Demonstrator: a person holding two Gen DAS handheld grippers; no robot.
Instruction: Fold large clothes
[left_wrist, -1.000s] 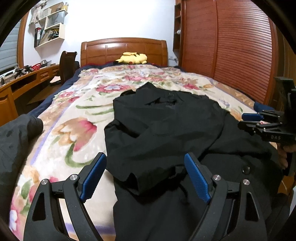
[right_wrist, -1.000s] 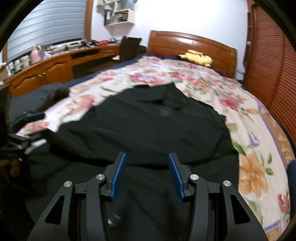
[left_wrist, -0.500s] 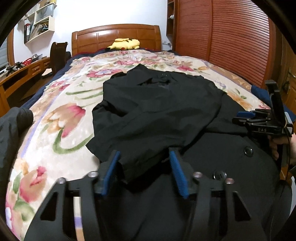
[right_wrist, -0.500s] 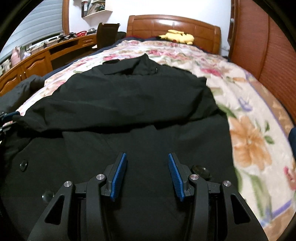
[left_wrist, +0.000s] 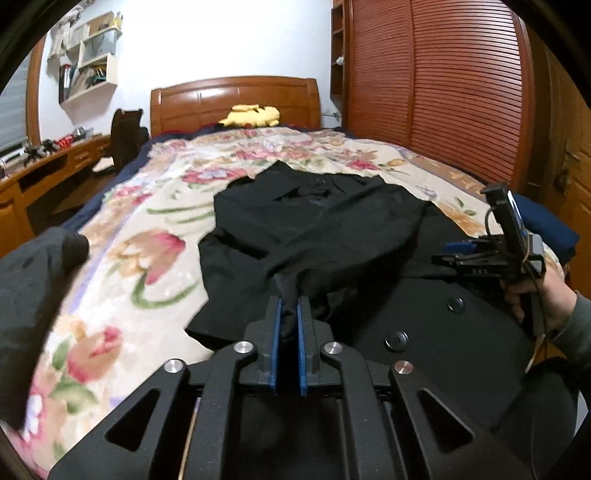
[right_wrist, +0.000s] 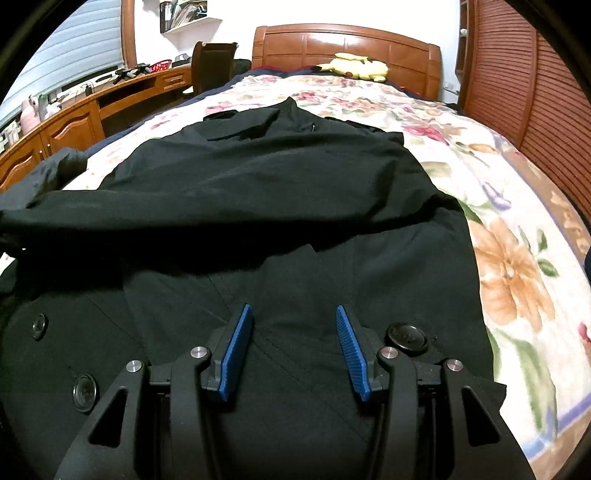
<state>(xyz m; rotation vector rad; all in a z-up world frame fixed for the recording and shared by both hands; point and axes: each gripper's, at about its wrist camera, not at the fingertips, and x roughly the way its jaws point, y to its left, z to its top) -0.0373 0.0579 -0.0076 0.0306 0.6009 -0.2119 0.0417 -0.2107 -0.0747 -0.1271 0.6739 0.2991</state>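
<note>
A large black coat (left_wrist: 332, 229) lies spread on the flowered bed blanket (left_wrist: 147, 251), one sleeve folded across its body. My left gripper (left_wrist: 289, 301) is closing, and its blue pads pinch a raised fold at the sleeve's near edge. In the right wrist view the coat (right_wrist: 258, 177) fills the foreground. There my right gripper (right_wrist: 293, 310) rests low over the coat's lower front beside a big black button (right_wrist: 406, 334), jaws apart with flat cloth beneath them. The left wrist view shows the right gripper (left_wrist: 454, 251) at the coat's right edge, held by a hand (left_wrist: 543, 299).
A yellow plush toy (left_wrist: 251, 115) lies by the wooden headboard (left_wrist: 236, 99). Another dark garment (left_wrist: 33, 269) is heaped at the bed's left edge. A desk (right_wrist: 74, 114) and chair (right_wrist: 214, 62) stand on the left, louvred wardrobe doors (left_wrist: 436, 92) on the right, with a blue cloth (left_wrist: 546, 229) below them.
The left jaws went from wide open to pinching a fold of the sleeve edge, now pulled up slightly. The right gripper sank toward the coat and stays low over it.
</note>
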